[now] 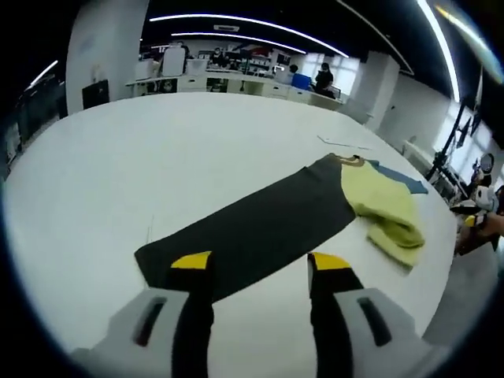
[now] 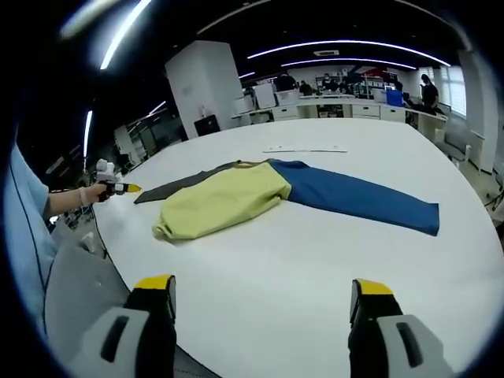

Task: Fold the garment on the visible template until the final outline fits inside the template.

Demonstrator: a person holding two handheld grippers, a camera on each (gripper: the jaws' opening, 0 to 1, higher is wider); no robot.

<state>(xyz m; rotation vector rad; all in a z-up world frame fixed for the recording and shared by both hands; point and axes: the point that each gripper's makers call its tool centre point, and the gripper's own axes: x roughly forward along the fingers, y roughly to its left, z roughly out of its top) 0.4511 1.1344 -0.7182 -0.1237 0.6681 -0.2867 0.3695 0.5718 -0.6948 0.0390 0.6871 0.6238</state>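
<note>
Your left gripper (image 1: 260, 272) hovers over the near end of the dark grey sleeve (image 1: 252, 224), fingers apart and holding nothing. Your right gripper (image 2: 264, 295) hangs above bare white surface (image 2: 283, 260), fingers also apart and empty.

The garment is a long-sleeved shirt lying flat on the surface. In the right gripper view its yellow-green body (image 2: 220, 201) sits at about 11 o'clock of centre, already bunched into a loose fold. The blue sleeve (image 2: 362, 201) runs out toward 3 o'clock; the grey sleeve reaches toward 9 o'clock, where your left gripper appears small beside your own hand. In the left gripper view the body lies at 3 o'clock, with the grey sleeve stretching from it toward the fingers.

I cannot make out a template outline. A thin pale mark (image 2: 303, 150) lies on the surface beyond the collar; what it is I cannot tell.

Risks, as I judge them:
- The body fold is loose and uneven. Pulling either sleeve across it will likely drag it askew and widen the outline.
- Grip the grey sleeve too near its cuff and the long run sags and twists as it travels.
- The surface looks slick, so the whole shirt may slide rather than fold.
- The body lies near the surface edge on your side; a pull toward you could spill cloth over it.
</note>
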